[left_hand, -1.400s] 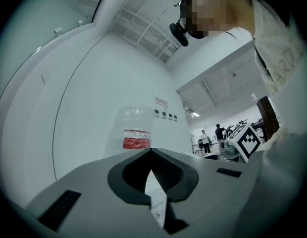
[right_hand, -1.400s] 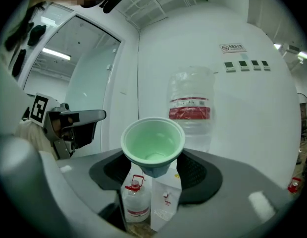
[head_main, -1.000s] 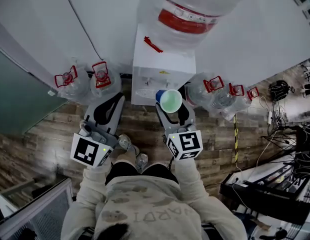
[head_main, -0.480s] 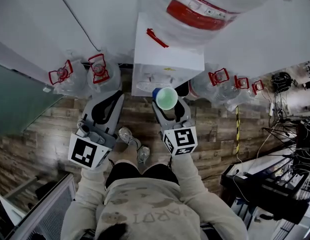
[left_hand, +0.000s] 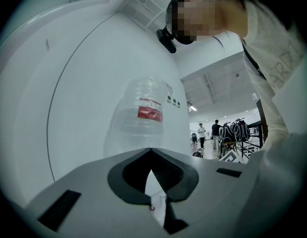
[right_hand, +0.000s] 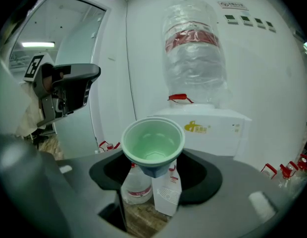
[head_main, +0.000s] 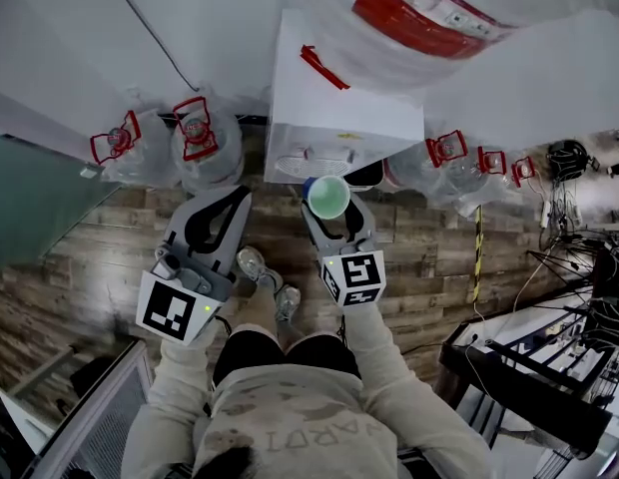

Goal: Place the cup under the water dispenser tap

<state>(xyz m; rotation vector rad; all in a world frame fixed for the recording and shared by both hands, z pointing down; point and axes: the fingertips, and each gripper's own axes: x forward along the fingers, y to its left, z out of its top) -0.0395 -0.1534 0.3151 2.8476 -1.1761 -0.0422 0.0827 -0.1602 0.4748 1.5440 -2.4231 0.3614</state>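
Starting close in, at 7 o'clock in the head view: left gripper [head_main: 228, 200], jaws shut tight together, nothing between them. Held off to the side, doing no work right now.

Next, close to the middle, a bit toward 12 o'clock: right gripper [head_main: 329, 218], jaws squeezed on the blue bottom of the cup [head_main: 327, 197]. Green inside, empty, upright, mouth facing up. Held in the air right at the front of the water dispenser [head_main: 339, 118], with the taps [head_main: 327, 155] just past it at 12 o'clock. Not set down yet.

Farther off: big water bottle [head_main: 429, 13] on top of the dispenser. Spare bottles [head_main: 195, 138] on the wooden floor [head_main: 110, 247] at 10 o'clock and 2 o'clock.

Looks like the carrying step, close to done. Next, most likely: push the cup a little forward into the gap below one tap, line it up, lower it onto the tray [head_main: 290, 169], then open the jaws slowly. Calls for keeping the cup level and not bumping the tap on the way in.
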